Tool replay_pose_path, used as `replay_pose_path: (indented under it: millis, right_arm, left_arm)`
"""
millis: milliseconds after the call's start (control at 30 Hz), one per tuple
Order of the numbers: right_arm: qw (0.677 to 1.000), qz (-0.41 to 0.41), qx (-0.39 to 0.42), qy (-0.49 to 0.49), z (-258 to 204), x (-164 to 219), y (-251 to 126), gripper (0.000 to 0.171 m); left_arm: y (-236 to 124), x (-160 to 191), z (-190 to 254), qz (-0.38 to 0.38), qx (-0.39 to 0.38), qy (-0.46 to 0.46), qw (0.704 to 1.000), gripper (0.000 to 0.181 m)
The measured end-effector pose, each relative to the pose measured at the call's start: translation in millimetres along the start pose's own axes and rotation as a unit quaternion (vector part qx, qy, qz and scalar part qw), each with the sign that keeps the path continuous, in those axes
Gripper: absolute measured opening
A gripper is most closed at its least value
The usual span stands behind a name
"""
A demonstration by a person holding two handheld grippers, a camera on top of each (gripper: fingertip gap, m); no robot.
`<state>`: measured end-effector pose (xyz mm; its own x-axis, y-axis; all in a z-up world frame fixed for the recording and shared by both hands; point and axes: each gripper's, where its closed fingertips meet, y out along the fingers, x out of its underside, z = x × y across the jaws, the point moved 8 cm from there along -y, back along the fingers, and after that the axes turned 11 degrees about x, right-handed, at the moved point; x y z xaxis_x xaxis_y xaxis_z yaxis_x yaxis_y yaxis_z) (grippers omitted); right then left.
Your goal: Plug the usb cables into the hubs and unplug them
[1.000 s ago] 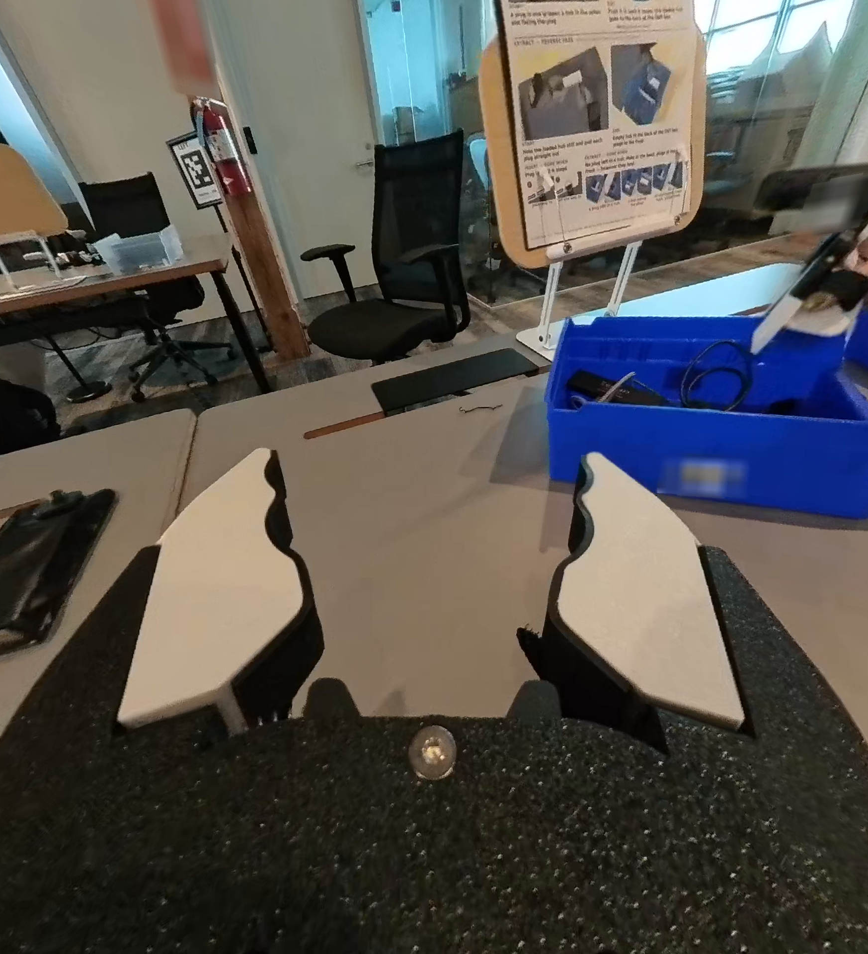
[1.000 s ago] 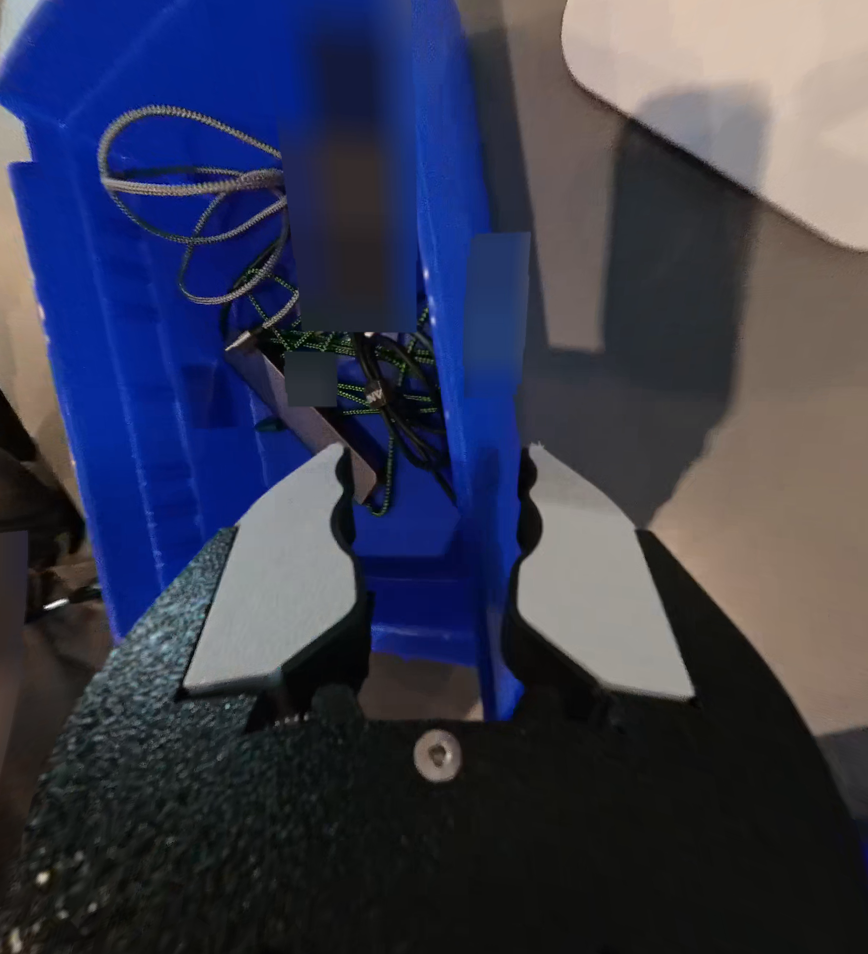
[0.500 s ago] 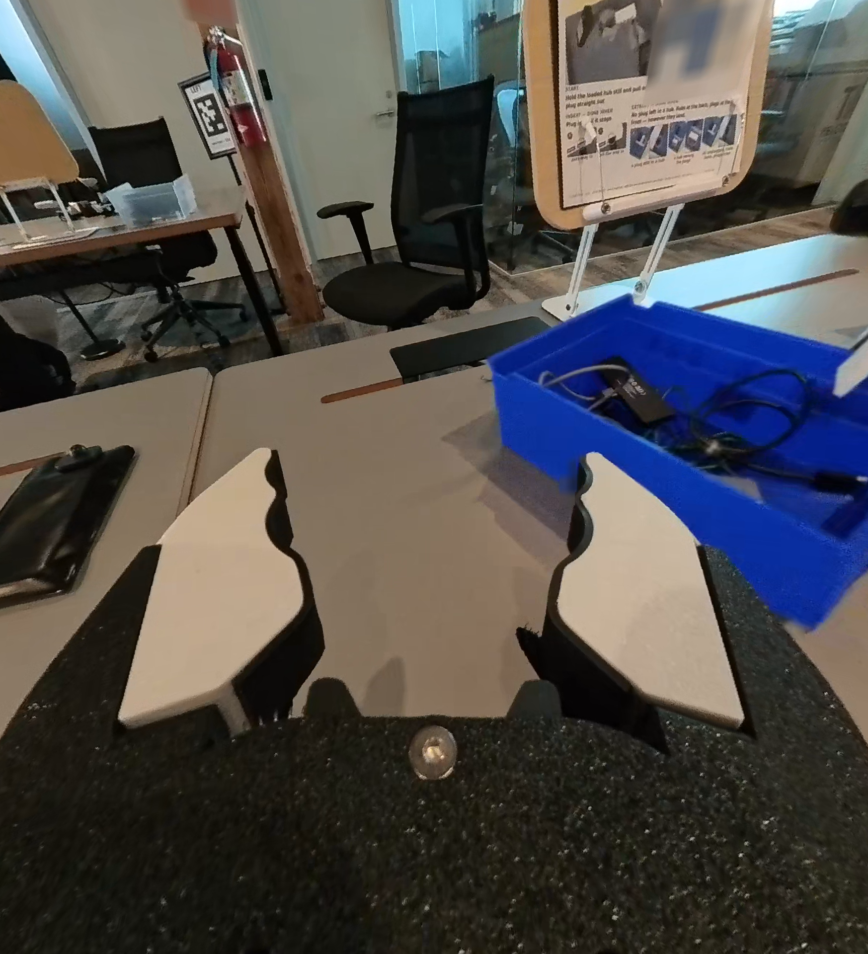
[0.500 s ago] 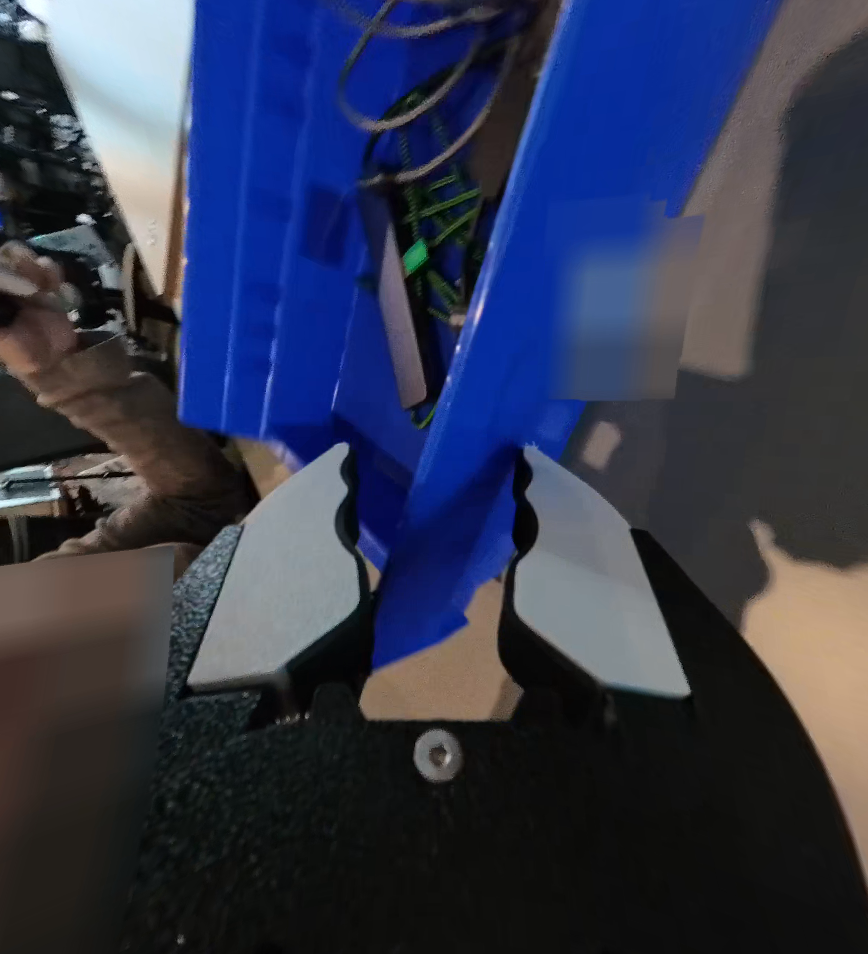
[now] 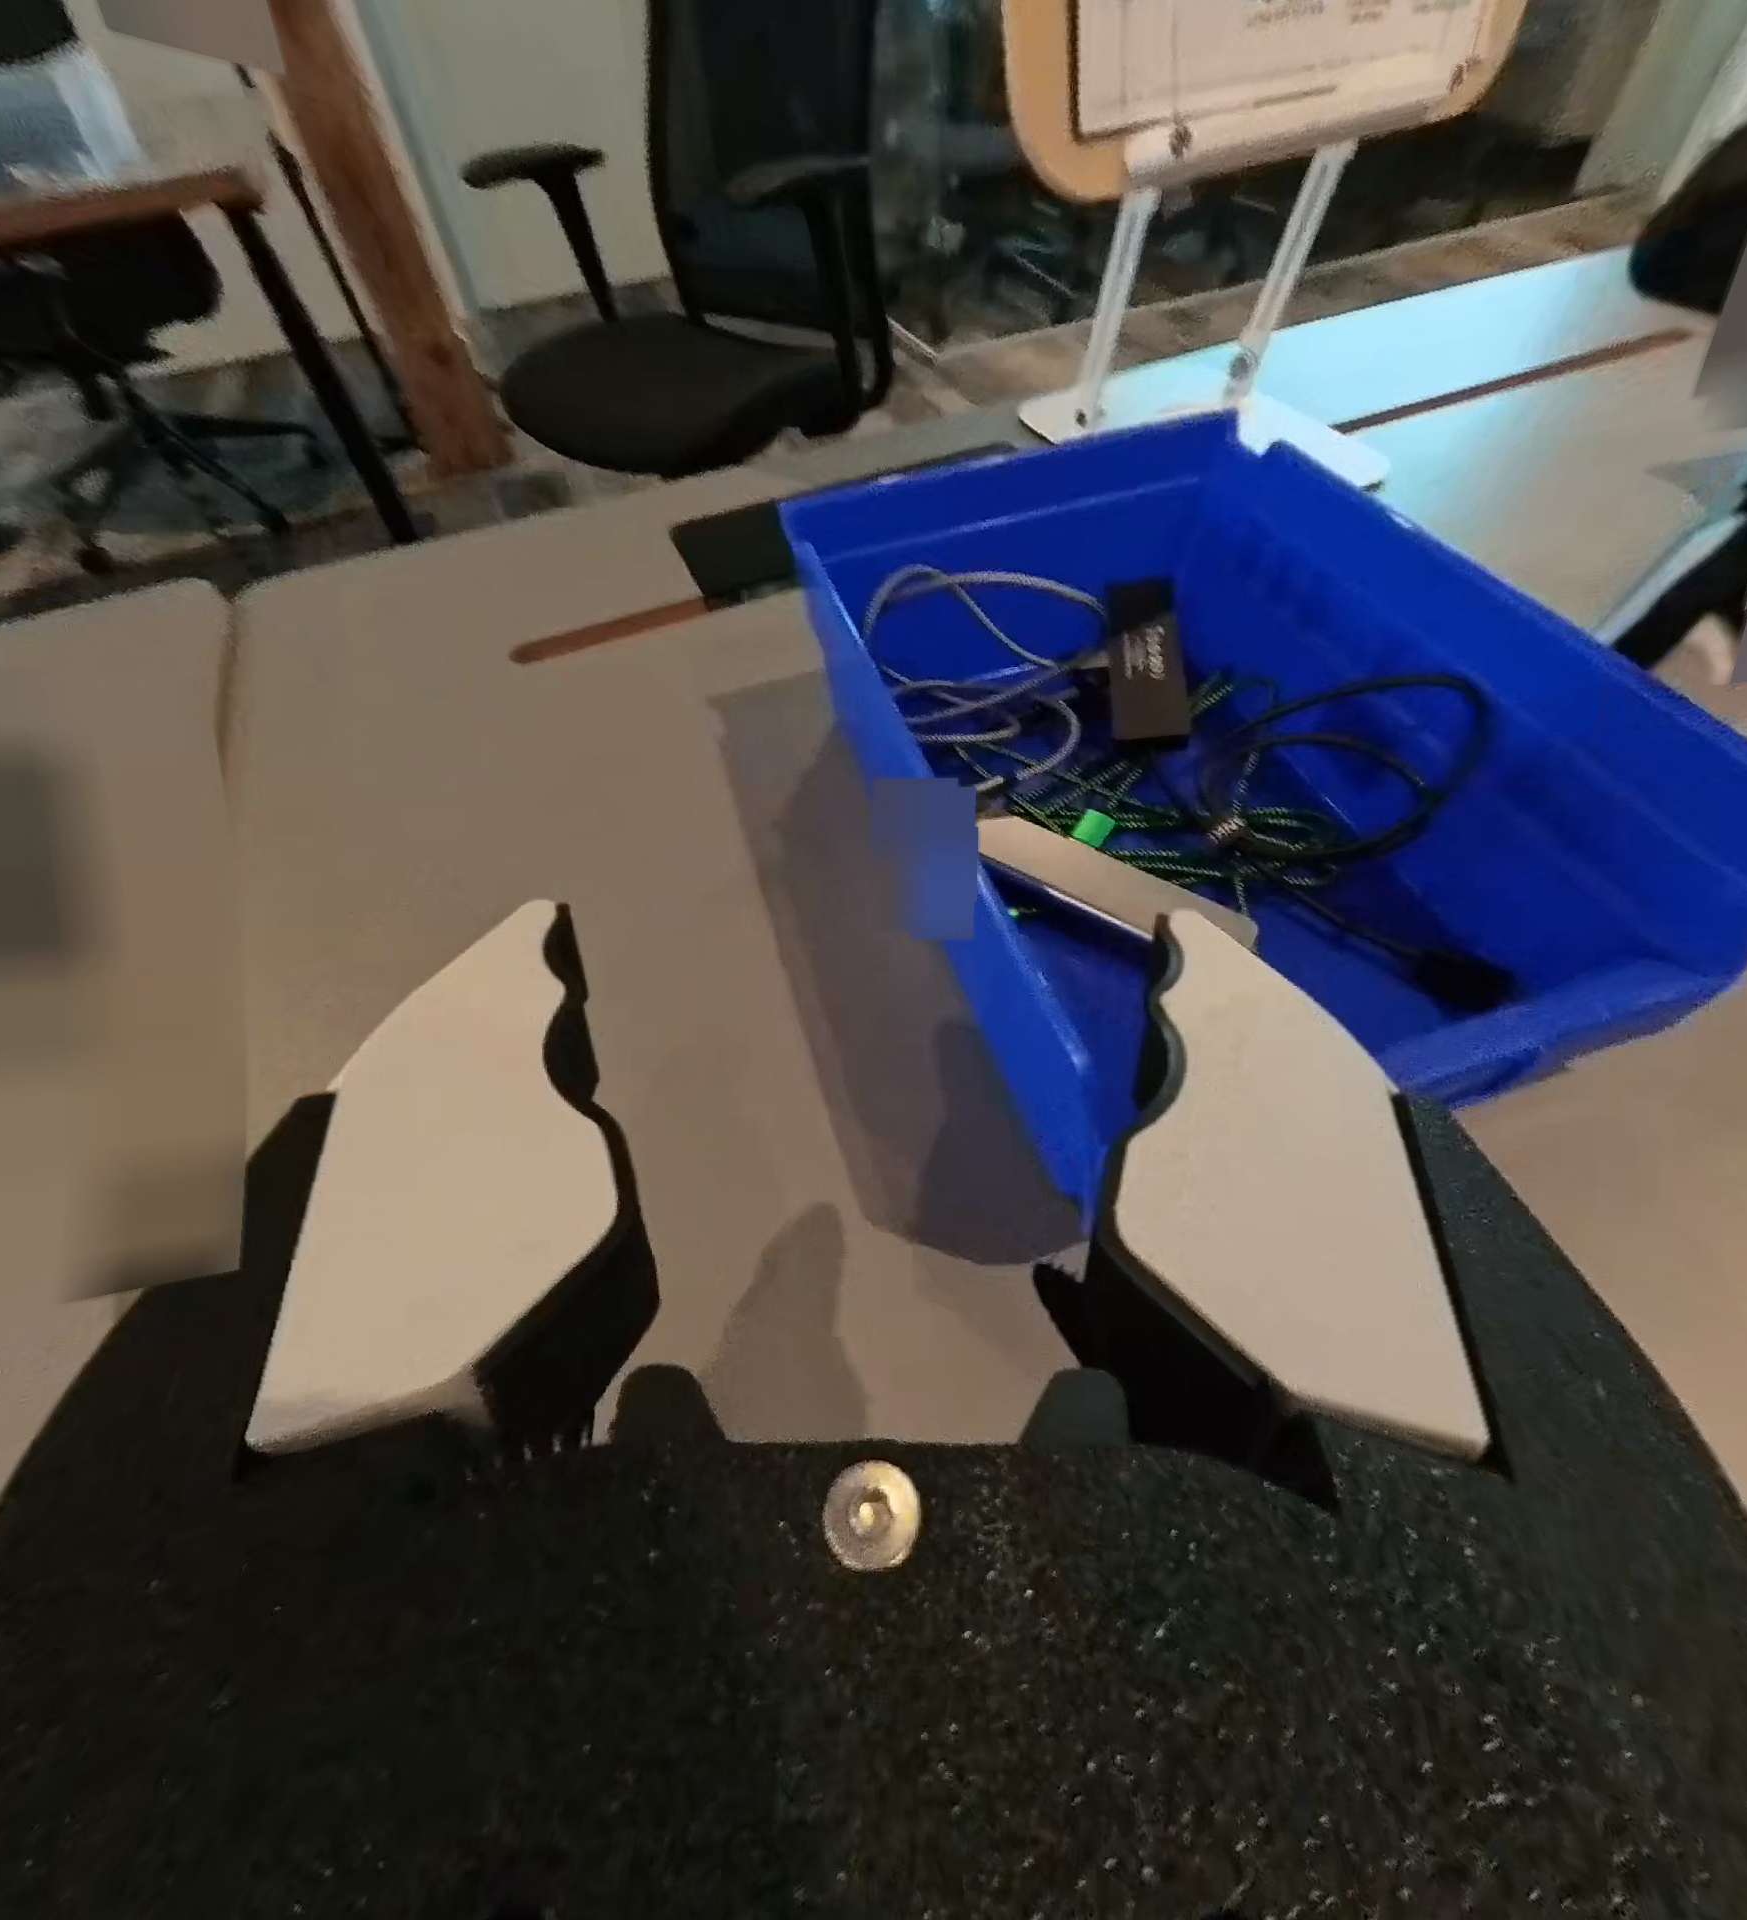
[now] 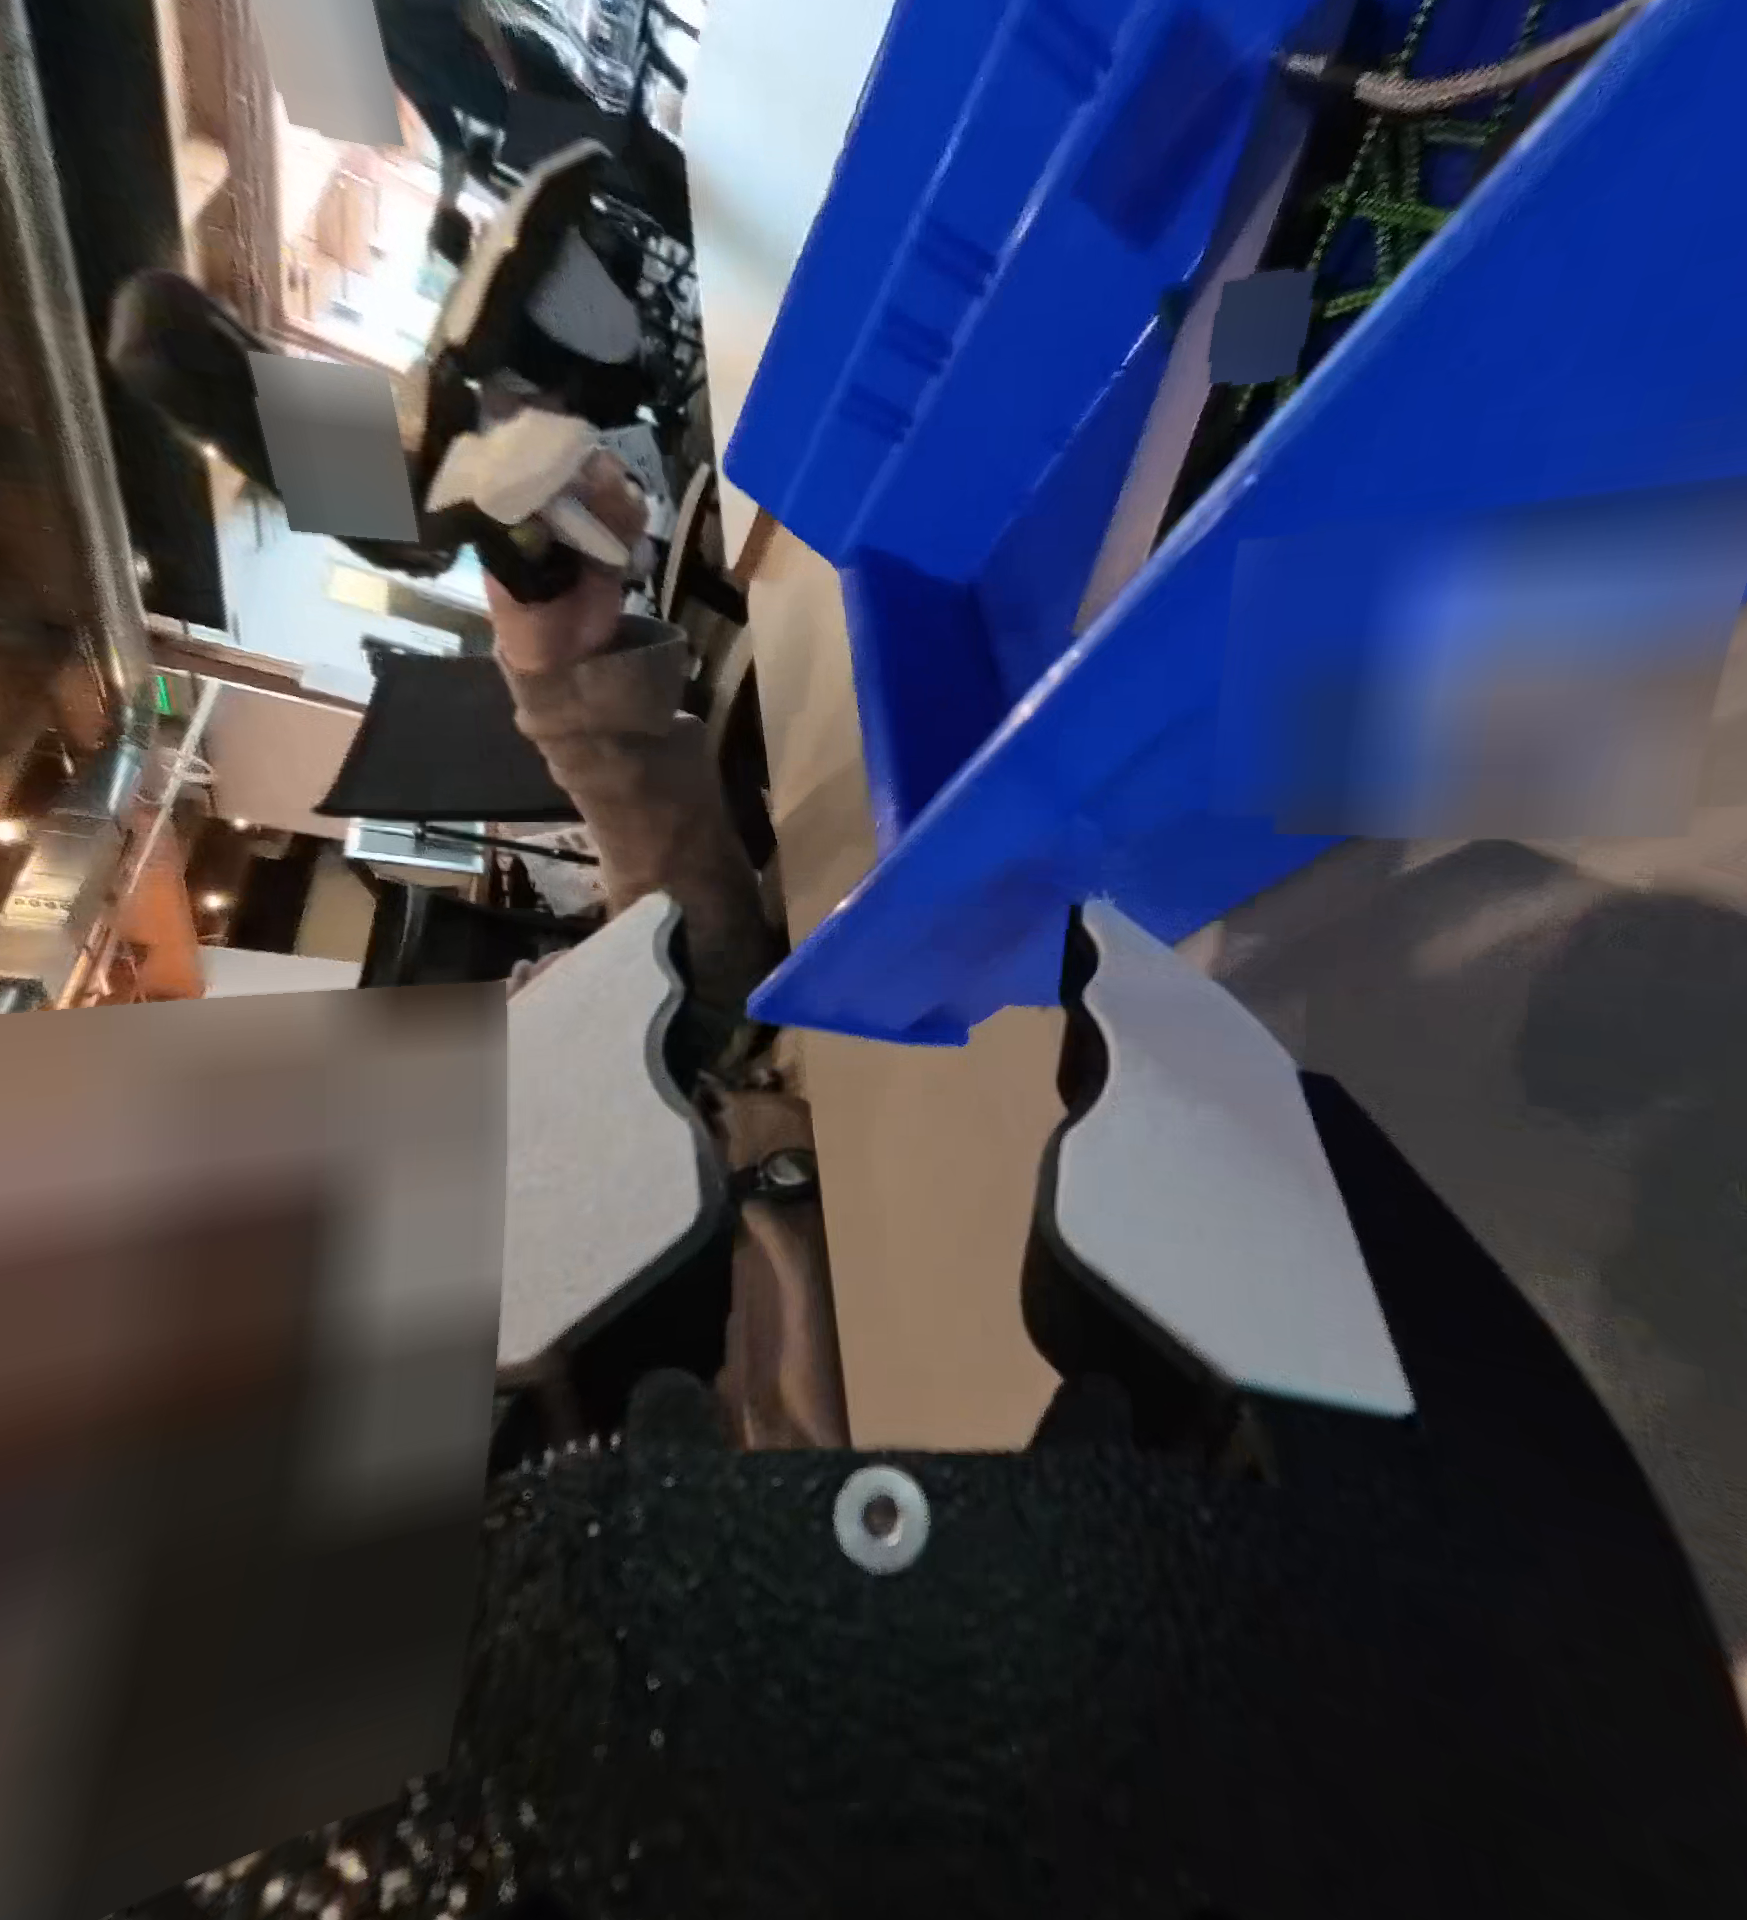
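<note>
A blue bin sits tilted just right of my left gripper, which is open and empty over the grey table. The bin's near corner is beside the right finger. The bin holds a black hub, a silver hub, a grey cable, a green-black braided cable and a black cable. In the right wrist view, my right gripper is open. A corner of the bin lies between its fingertips, beside the right one and clear of the left one.
A sign board on a white stand stands behind the bin. A black pad lies at the table's far edge, with an office chair and a wooden post beyond. The right wrist view shows the left gripper and a sleeve.
The bin has swung and come closer to my left gripper. In the right wrist view its wall has slid from deep between the fingers out to the tips, and the fingers stand slightly wider.
</note>
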<state>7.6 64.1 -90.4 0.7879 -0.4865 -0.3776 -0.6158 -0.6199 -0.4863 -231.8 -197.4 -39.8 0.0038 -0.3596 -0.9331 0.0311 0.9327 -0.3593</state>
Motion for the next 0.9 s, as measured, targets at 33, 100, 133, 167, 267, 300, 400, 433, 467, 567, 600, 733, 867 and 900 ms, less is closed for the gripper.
replay_pose_path:
  millis: [33,100,133,167,267,300,400,433,467,567,600,733,867,900]
  right_arm:
    - [1.000,0.011,0.002,0.002,2.0,-0.2,-7.5,0.070]
    - [0.997,0.065,0.052,-0.001,13.4,-8.4,-22.1,0.068]
    - [0.992,0.093,0.079,-0.006,19.7,-14.0,-27.3,0.067]
    - [0.989,0.111,0.093,-0.009,24.2,-18.7,-29.2,0.065]
    - [0.994,0.079,0.075,-0.011,25.9,-23.5,-13.4,0.063]
    - [0.994,0.068,0.079,-0.019,25.8,-25.3,-5.7,0.063]
    - [0.990,0.064,0.108,-0.061,23.8,-35.4,10.4,0.058]
    - [0.988,0.065,0.117,-0.075,21.9,-38.8,14.3,0.059]
    - [0.986,0.065,0.125,-0.087,19.9,-41.9,18.7,0.060]
    - [0.982,0.054,0.138,-0.116,12.4,-51.9,35.2,0.061]
    - [0.981,0.051,0.140,-0.123,10.1,-56.4,41.4,0.061]
    - [0.977,0.057,0.146,-0.147,2.4,-78.8,67.6,0.060]
    - [0.974,0.062,0.136,-0.171,-5.8,-99.6,98.7,0.061]
    - [0.974,0.063,0.131,-0.172,-7.8,-102.9,105.1,0.061]
  left_arm:
    - [5.6,1.6,0.4,-0.006,0.005,0.000,1.000,0.103]
    - [13.3,2.2,1.8,-0.013,0.005,0.008,1.000,0.104]
    - [15.4,1.8,3.3,-0.016,0.007,0.012,1.000,0.104]
    - [16.2,1.2,4.9,-0.018,0.007,0.016,1.000,0.104]
    - [10.9,-0.4,5.1,-0.022,-0.005,0.026,0.999,0.105]
    - [7.3,-0.7,3.6,-0.019,-0.010,0.026,0.999,0.105]
    - [-7.3,-1.0,-3.3,0.000,-0.022,0.013,1.000,0.105]
    - [-12.7,-1.0,-6.0,0.009,-0.026,0.008,1.000,0.105]
    - [-18.0,-0.9,-8.9,0.017,-0.031,0.003,0.999,0.104]
    - [-31.9,-0.1,-16.8,0.037,-0.044,-0.009,0.998,0.103]
    - [-35.9,0.5,-19.1,0.042,-0.049,-0.012,0.998,0.103]
    - [-48.2,3.7,-26.4,0.055,-0.065,-0.022,0.996,0.102]
    - [-52.7,5.7,-30.7,0.064,-0.072,-0.026,0.995,0.103]
    - [-52.8,5.9,-31.4,0.065,-0.074,-0.026,0.995,0.103]
